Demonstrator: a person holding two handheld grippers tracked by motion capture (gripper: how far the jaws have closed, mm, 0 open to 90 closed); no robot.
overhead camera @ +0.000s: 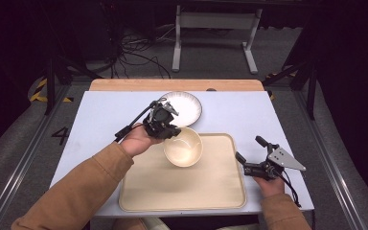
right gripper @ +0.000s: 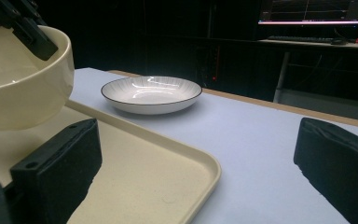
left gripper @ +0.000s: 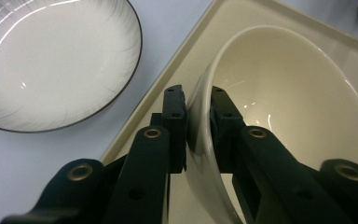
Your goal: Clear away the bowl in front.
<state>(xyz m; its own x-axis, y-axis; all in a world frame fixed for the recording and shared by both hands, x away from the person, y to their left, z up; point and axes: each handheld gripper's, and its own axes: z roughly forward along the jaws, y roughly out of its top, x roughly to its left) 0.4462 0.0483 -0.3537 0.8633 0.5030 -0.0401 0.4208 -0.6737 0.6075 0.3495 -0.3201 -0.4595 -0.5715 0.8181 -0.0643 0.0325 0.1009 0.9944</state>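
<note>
Clamping the rim of a cream-coloured, glossy round ceramic bowl, the left gripper has its two black jaws drawn in close, one pad on the outer wall and one on the inner wall, with only the thin rim between them. The bowl sits tilted in that grip over the far left part of a beige rectangular plastic tray with rounded corners and a raised lip; whether its base touches the tray I cannot tell. Its inside is smooth and shiny, catching small highlights (the outer wall looks just as glazed).

The right gripper is held at the right edge of the tray, its jaws standing wide apart with nothing between them; in the right gripper view the two matte black pads frame the tray's corner and bare bench surface.

Beyond the tray, just past its far edge, lies a shallow white round plate with a thin dark rim and fine radial lines, resting flat on the pale blue-grey bench. The plate is near the bowl but apart from it. The tray's surface looks faintly grainy, while the bench top is smooth and matte, edged at the far side by a wooden strip.
</note>
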